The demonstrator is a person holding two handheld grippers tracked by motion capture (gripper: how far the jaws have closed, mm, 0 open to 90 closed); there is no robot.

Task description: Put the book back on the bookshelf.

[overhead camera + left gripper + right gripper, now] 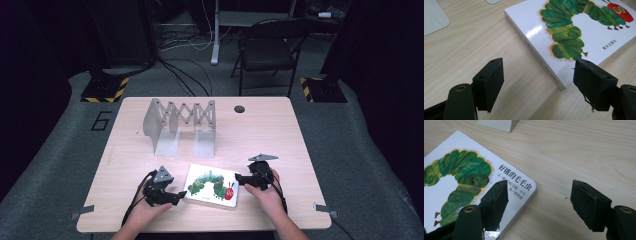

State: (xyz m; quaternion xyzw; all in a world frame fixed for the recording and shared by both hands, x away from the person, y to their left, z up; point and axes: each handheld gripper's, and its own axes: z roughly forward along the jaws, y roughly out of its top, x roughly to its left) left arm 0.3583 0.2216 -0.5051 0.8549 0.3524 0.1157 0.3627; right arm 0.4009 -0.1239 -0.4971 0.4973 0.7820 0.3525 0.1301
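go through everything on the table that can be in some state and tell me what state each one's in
Caterpillar book: closed, lying flat, cover up.
Folding rack: standing upright, stretched open, nothing in it.
Left gripper: open, at the book's corner.
Right gripper: open, one jaw over the book's corner.

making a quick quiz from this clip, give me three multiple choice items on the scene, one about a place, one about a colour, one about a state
1. Where does the book lie?
A. between the two grippers
B. inside the metal rack
C. on the chair

2. What colour is the caterpillar's head on the cover?
A. blue
B. red
C. yellow

3. How do the jaws of the left gripper stand?
A. shut on the book
B. shut on nothing
C. open

Answers:
1. A, it lies flat on the table with the left gripper at one side and the right gripper at the other.
2. B, the head is red on a green body.
3. C, a wide gap separates them, straddling the book's corner.
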